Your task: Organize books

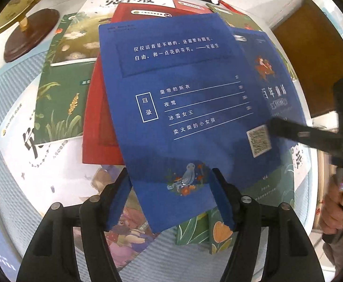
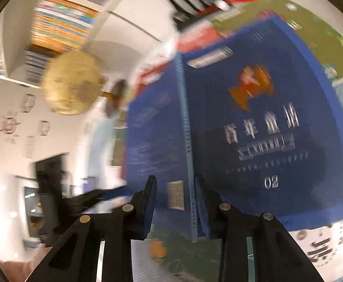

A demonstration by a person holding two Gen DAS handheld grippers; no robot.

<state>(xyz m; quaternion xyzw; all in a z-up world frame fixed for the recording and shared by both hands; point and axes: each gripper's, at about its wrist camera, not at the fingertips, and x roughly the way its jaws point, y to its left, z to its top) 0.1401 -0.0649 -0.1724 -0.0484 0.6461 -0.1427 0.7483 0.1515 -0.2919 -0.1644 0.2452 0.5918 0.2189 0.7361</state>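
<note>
A blue book [image 1: 180,98], back cover up with white Chinese text and a QR code, lies on top of a messy pile. My left gripper [image 1: 171,202] has its blue-padded fingers on either side of the book's near end, jaws wide apart. My right gripper [image 2: 175,202] straddles the same book's spine [image 2: 186,141] at its corner, with a gap to the left pad. In the left wrist view it reaches in from the right, its tip [image 1: 288,130] at the QR code. A second blue book [image 2: 265,127], marked 02, lies beneath.
The pile holds a red book [image 1: 101,122], a green floral book [image 1: 61,89] and white picture books [image 1: 54,178] on a pale ribbed mat [image 1: 7,98]. A globe on a dark wooden base [image 1: 30,33] stands at the back left. A brown cabinet [image 1: 312,54] is at the right.
</note>
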